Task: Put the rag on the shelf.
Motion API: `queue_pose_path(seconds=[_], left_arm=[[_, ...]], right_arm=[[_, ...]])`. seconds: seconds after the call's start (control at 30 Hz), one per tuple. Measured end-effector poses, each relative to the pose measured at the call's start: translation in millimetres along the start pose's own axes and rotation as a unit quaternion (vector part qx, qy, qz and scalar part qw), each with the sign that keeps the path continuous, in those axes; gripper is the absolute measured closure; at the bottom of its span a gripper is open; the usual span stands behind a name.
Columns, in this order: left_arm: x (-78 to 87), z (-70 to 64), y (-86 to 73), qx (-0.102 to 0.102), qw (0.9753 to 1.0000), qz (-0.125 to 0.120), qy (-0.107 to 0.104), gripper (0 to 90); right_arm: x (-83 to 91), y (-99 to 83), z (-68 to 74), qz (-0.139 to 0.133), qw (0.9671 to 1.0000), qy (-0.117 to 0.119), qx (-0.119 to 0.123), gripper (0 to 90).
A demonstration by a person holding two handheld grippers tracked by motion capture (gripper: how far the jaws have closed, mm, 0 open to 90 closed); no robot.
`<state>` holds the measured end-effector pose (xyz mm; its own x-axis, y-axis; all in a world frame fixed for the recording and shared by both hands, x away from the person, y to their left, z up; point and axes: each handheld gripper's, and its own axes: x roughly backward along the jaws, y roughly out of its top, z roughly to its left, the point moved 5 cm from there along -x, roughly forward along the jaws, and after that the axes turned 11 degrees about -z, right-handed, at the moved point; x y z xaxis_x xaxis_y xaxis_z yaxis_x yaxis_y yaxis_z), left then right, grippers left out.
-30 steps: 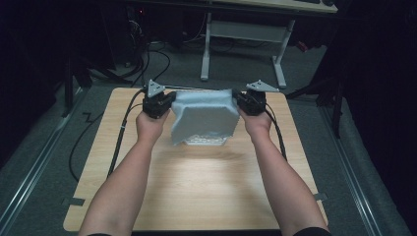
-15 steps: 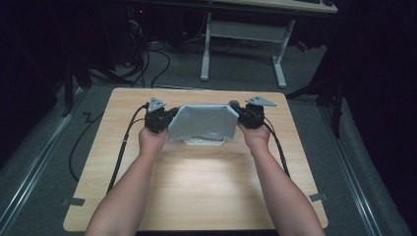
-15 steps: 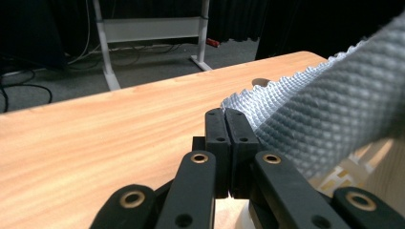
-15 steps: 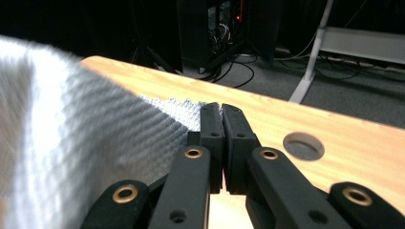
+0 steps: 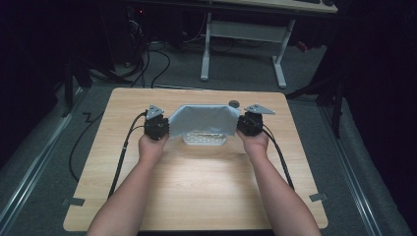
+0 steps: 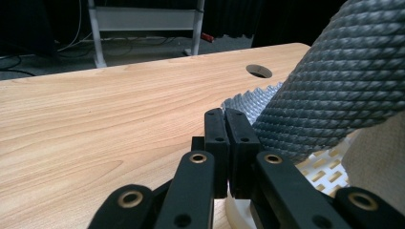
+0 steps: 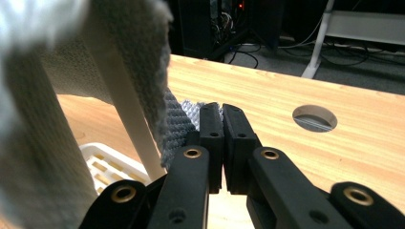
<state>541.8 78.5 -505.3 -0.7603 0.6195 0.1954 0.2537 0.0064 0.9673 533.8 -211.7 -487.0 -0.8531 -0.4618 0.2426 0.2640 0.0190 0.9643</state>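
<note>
A grey knitted cloth (image 5: 204, 119) is stretched taut between my two grippers above the wooden table (image 5: 196, 187). My left gripper (image 5: 164, 126) is shut on the cloth's left edge, and my right gripper (image 5: 242, 123) is shut on its right edge. Under the cloth sits a white slotted basket (image 5: 204, 140), mostly hidden by it. In the left gripper view the jaws (image 6: 224, 119) stand pressed together, with the cloth (image 6: 334, 76) bulging to their right over the basket (image 6: 329, 167). In the right gripper view the jaws (image 7: 222, 114) are likewise together, with the cloth (image 7: 138, 57) and basket (image 7: 110, 164) at the left.
A round cable hole (image 5: 234, 103) lies in the table just behind the cloth's right end. Black cables (image 5: 123, 152) trail from both grippers along the forearms. A white desk frame (image 5: 246, 34) and loose cables stand on the floor beyond the table's far edge.
Both grippers have drawn back toward the person and lower. The cloth, which showed as a broad tilted sheet, now shows as a narrower band over the basket.
</note>
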Motion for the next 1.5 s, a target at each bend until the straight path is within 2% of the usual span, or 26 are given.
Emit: queue_pose_path(seconds=[0.23,0.27,0.3,0.4,0.73,0.83,0.97,1.1,1.3,1.37,1.5], left_arm=[[1.3,-1.9,-0.2,-0.003,1.0000,0.003,0.001,86.4],[1.6,-1.7,0.2,-0.003,1.0000,0.003,0.002,84.2],[3.1,-0.2,2.3,-0.002,1.0000,0.002,0.007,78.4],[5.1,1.5,4.6,0.000,0.9999,-0.001,0.010,74.7],[18.3,15.4,19.5,0.004,0.9992,-0.017,0.037,69.9],[23.8,22.2,23.1,-0.003,0.9986,-0.019,0.049,69.6],[32.1,32.3,25.2,-0.002,0.9980,-0.018,0.061,67.7],[46.3,43.2,26.2,-0.012,0.9966,-0.021,0.079,65.9],[63.7,54.2,26.5,-0.014,0.9949,-0.028,0.096,63.1],[73.7,59.5,25.7,-0.016,0.9944,-0.028,0.101,62.3],[85.8,63.4,23.6,-0.020,0.9938,-0.028,0.106,61.9]], right_arm=[[1.0,-0.4,0.5,0.003,1.0000,-0.003,0.001,84.5],[1.1,-0.3,0.1,0.002,1.0000,-0.002,-0.001,82.9],[1.8,0.2,-0.6,0.004,1.0000,-0.003,0.001,79.1],[3.8,3.0,-2.1,0.001,1.0000,-0.002,0.003,74.4],[12.7,21.0,-11.2,-0.023,0.9996,-0.016,0.008,68.8],[16.7,25.6,-15.9,-0.026,0.9993,-0.024,0.007,67.8],[22.2,27.1,-22.2,-0.025,0.9990,-0.035,0.015,65.9],[31.3,25.4,-31.8,-0.022,0.9984,-0.047,0.023,62.6],[40.7,25.8,-33.3,-0.019,0.9976,-0.054,0.040,60.5],[47.3,26.3,-32.8,-0.030,0.9968,-0.057,0.048,60.1],[54.2,24.4,-32.9,-0.028,0.9967,-0.057,0.051,59.0]])
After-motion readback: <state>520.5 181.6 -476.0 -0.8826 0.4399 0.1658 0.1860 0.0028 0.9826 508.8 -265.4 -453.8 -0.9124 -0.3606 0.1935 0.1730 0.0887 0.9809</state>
